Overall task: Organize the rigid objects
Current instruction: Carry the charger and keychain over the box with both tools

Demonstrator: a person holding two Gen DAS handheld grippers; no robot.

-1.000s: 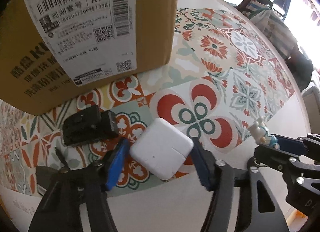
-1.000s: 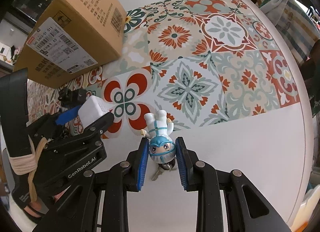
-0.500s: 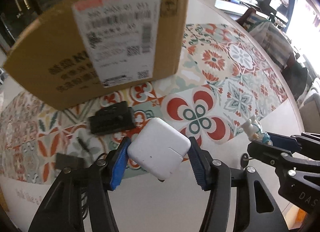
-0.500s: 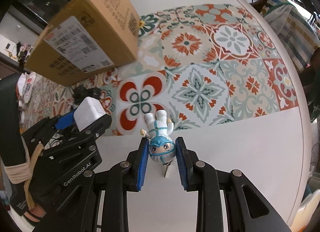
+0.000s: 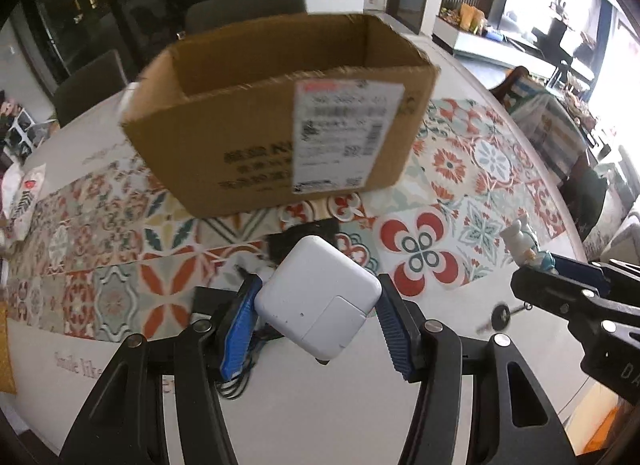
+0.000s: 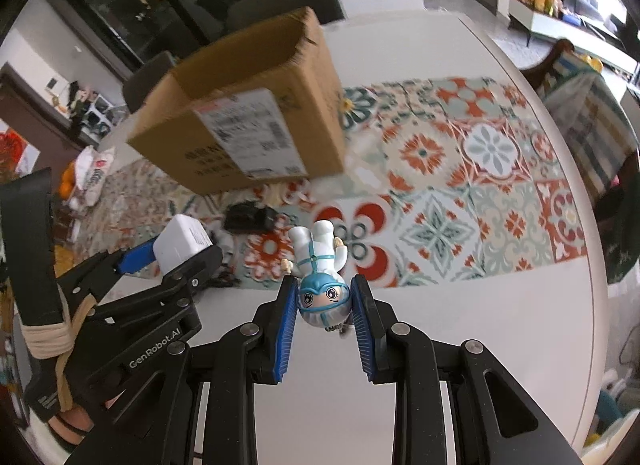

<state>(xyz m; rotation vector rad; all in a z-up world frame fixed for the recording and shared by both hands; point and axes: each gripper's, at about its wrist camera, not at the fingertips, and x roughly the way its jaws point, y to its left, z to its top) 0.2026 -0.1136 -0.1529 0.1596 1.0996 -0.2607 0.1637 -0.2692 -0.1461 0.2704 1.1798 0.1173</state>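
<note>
Both my claws are full. Left claw [image 5: 318,319] squeezes a white charger block [image 5: 318,301] between its blue pads, and right claw [image 6: 324,311] squeezes a little toy figure [image 6: 320,277] by its round head, feet pointing away from me. Something small and metal hangs under the toy, maybe a key ring. Both things are up in the air above the near white edge of the table [image 6: 480,325].

I think my job now is to carry them to the open cardboard box [image 5: 280,117], which sits on the far side of the patterned mat [image 5: 460,193]. To do it well, I should go up over the near wall of the box, keep my two claws apart so they don't bump, and let go only when each thing is over the hole. The charger sits cornerwise in my pads, so I should hold tight and not shake.

On the mat, near the box, lies a black gadget [image 6: 246,217]. Dark chairs [image 5: 248,9] stand behind the round table, and bright windows are off to the right.
</note>
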